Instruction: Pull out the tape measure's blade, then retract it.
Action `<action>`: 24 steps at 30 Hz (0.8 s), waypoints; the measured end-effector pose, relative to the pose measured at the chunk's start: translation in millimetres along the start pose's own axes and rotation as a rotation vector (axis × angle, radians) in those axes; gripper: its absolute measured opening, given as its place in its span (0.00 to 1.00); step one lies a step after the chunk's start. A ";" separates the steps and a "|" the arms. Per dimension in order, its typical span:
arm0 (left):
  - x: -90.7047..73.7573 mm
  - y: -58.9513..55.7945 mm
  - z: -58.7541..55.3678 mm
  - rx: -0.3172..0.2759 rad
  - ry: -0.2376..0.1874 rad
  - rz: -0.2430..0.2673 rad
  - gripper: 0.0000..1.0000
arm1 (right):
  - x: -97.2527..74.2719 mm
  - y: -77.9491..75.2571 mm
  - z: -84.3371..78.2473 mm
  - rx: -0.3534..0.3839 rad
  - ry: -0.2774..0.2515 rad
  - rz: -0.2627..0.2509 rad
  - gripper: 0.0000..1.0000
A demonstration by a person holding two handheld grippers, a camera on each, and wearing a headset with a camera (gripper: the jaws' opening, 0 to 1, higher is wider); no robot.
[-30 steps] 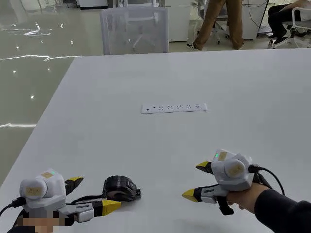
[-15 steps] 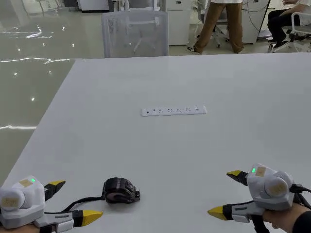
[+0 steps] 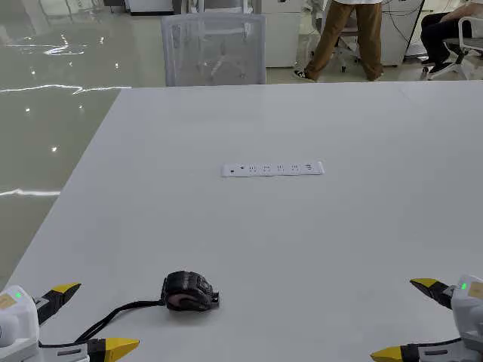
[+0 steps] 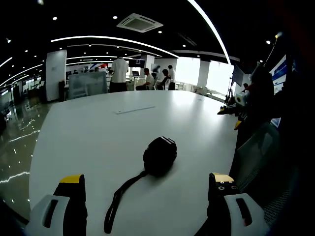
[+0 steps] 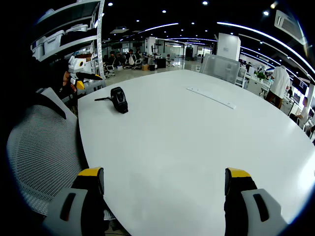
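A black tape measure [image 3: 188, 291] lies on the white table [image 3: 287, 234] near its front edge, its black wrist strap [image 3: 113, 320] trailing to the left. Its blade is fully inside the case. My left gripper [image 3: 89, 318] stands open at the bottom left corner, just left of the strap, touching nothing. In the left gripper view the tape measure [image 4: 160, 155] sits ahead between the yellow-tipped jaws of that gripper [image 4: 146, 181]. My right gripper [image 3: 411, 318] is open at the bottom right, far from the tape measure [image 5: 119, 100], with nothing between its fingers.
A white power strip [image 3: 272, 168] lies at the table's middle. A mesh chair [image 3: 214, 49] stands at the far edge, with people [image 3: 349, 36] beyond it. Another mesh chair back [image 5: 44, 157] is close to the table's near side.
Both grippers have drawn back toward the near edge and apart, away from the tape measure. The tape measure stays where it lay.
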State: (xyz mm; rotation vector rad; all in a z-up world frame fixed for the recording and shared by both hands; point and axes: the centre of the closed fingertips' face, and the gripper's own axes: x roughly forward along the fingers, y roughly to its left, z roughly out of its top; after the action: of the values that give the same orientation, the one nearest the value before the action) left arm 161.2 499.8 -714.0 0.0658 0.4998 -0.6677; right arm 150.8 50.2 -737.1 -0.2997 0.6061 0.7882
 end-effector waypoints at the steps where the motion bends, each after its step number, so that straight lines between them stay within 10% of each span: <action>1: -2.1 1.1 -0.7 -0.001 0.004 0.002 1.00 | -1.8 -0.6 -2.5 0.008 -0.001 -0.002 1.00; 24: -9.8 6.8 -5.5 -0.005 0.017 -0.002 1.00 | -24.2 6.0 -15.7 -0.009 -0.011 -0.027 1.00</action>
State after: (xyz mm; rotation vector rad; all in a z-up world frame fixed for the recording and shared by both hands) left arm 156.4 512.0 -715.0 0.0668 0.5180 -0.6687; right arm 126.9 33.1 -735.0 -0.3110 0.5869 0.7664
